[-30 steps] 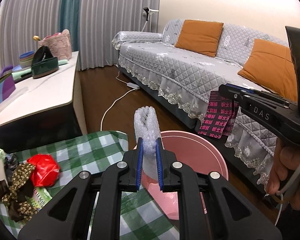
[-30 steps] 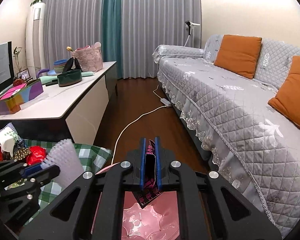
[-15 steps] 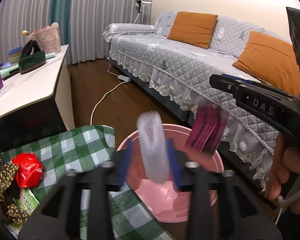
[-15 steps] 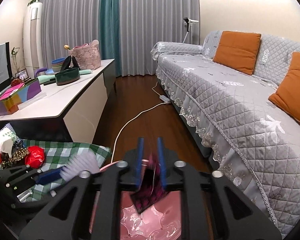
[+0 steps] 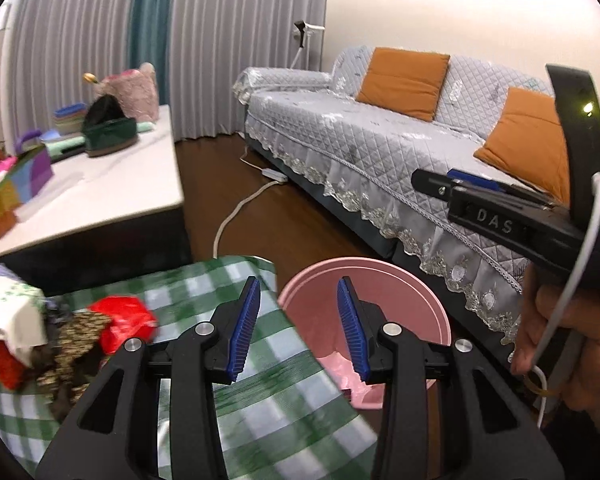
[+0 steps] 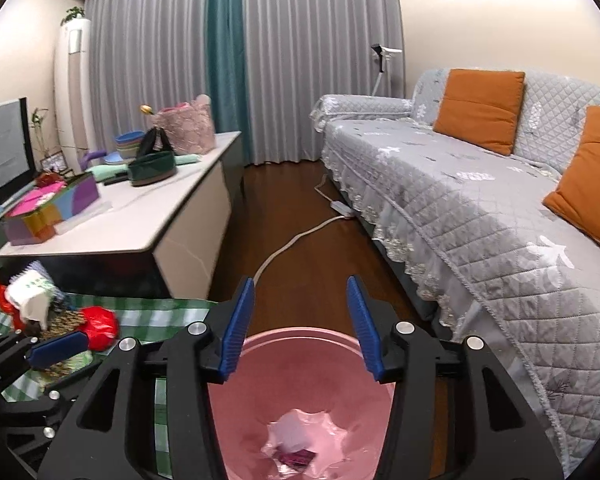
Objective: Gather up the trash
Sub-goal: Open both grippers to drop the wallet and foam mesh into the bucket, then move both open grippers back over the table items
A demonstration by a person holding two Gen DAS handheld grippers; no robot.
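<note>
The pink bin (image 5: pixel 364 265) stands on the floor beside a green checked cloth (image 5: pixel 260 392). My left gripper (image 5: pixel 298 282) hangs open over the bin's near left rim with nothing between its blue pads. My right gripper (image 6: pixel 301 280) is directly above the bin (image 6: pixel 300 331); its jaws are opening and hold nothing. A dark magenta wrapper (image 6: pixel 294 458) lies at the bottom on the pink liner. On the cloth lies a trash pile: a red bag (image 5: pixel 124 320), white crumpled paper (image 5: pixel 12 316) and a brown patterned scrap (image 5: pixel 76 332). A hand (image 5: pixel 572 340) holds the right gripper (image 5: pixel 432 179).
A grey quilted sofa (image 6: pixel 460 184) with orange cushions runs along the right. A white low cabinet (image 6: pixel 140 216) with boxes and bags stands on the left. A white power cable (image 6: pixel 300 236) crosses the dark wood floor between them.
The left gripper let go of the bubble-wrap roll and the right let go of the magenta wrapper. Both pieces dropped toward the bin, and both pairs of jaws spread apart.
</note>
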